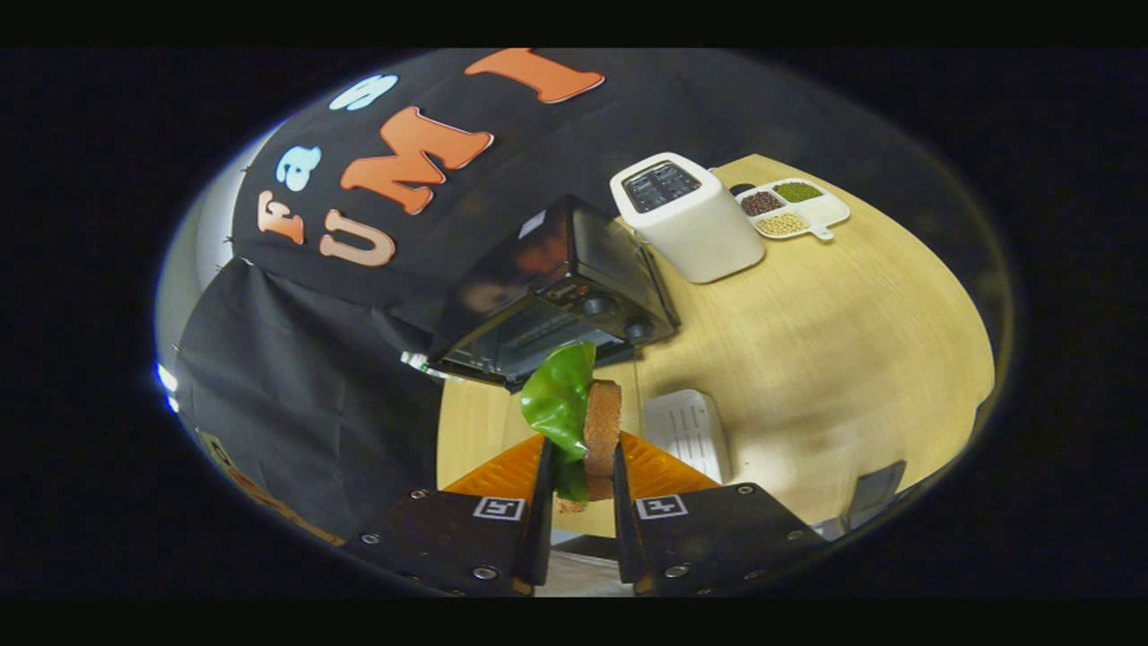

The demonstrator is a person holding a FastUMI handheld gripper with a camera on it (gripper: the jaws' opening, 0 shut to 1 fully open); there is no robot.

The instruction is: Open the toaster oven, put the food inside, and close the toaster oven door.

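Observation:
My gripper [581,462] is shut on a sandwich [599,432], a brown bread slice with a green lettuce leaf [560,395] sticking out on its left and above it. Both fingers press its sides, and it is held on edge above the wooden table [807,341]. Beyond the food stands the black toaster oven [556,296], seen from above and tilted. Its glass door faces me and two knobs sit at its right. Whether the door is open I cannot tell.
A white toaster [686,215] stands right of the oven. Past it lies a white divided dish [794,208] with beans. A white ribbed tray [689,432] lies on the table just right of my fingers, and a dark flat object [874,492] lies farther right.

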